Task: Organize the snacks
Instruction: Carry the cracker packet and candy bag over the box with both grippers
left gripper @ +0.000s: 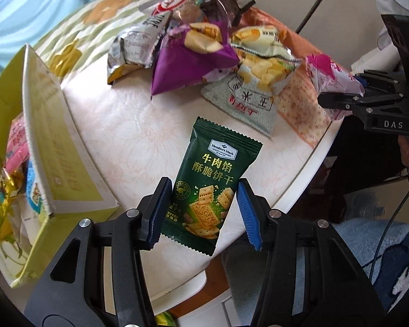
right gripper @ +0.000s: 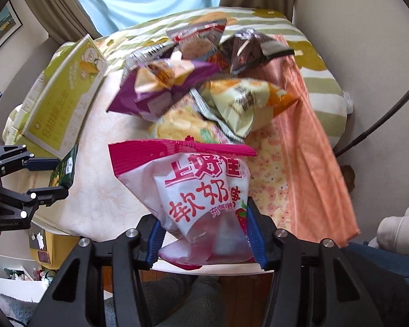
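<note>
Left wrist view, far left of frame: yellow-green box (left gripper: pixel 41 147) standing open, flap raised, several packets already inside. Lower centre: left gripper (left gripper: pixel 201 209) clamped on green cracker packet (left gripper: pixel 212 182), blue pads pressing its 2 side edges near the bottom, long axis running up the frame and tilted slightly right, packet lifted clear of the white round table (left gripper: pixel 128 141). Box mouth lying to the left of that packet and close by, so the nearer of the 2 hands to the box. Upper centre: loose heap of snacks (left gripper: pixel 199 51) on the table, purple bag on top. Right edge: right gripper (left gripper: pixel 338 100) seen side-on with pink packet (left gripper: pixel 330 76) in it, well apart from the box.

Right wrist view, upper left: the same box, beyond the left gripper at the left edge. Lower centre: right gripper closed on the pink packet, pads pinching its lower end, red top seal uppermost, long axis up the frame; bag puffy, so grip probably on the crimp and air rather than contents, and blur here leaves that unsure. Box lying left and across the other hand's path, so green packet likely first in, pink packet after.
</note>
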A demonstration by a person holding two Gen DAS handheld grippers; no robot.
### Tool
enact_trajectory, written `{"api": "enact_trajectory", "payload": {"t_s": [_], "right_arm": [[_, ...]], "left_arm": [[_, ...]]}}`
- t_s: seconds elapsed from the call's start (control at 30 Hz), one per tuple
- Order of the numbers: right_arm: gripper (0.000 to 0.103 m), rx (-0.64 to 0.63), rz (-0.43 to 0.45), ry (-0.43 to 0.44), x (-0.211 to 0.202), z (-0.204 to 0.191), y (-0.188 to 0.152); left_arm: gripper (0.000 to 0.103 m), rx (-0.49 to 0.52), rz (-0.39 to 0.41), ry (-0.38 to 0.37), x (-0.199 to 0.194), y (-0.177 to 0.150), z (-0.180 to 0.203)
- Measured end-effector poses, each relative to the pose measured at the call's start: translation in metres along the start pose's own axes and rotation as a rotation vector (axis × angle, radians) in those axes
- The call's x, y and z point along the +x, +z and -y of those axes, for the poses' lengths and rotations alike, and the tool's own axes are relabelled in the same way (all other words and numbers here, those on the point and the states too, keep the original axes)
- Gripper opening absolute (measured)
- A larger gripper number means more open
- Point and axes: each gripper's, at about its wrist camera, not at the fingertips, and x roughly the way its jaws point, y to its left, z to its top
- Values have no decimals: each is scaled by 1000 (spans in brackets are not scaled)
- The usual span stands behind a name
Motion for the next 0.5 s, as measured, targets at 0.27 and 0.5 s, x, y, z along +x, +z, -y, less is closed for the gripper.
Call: {"api": "enact_trajectory", "payload": {"t_s": [0.27,0.5], "right_arm": [[49,-166,107,40,-49,-32,46],[49,-268,151,131,-59,-87,98]], "left_arm": [[45,-110,134,73,-66,15,-15],[45,-260,208,113,-109,11,-70]]}}
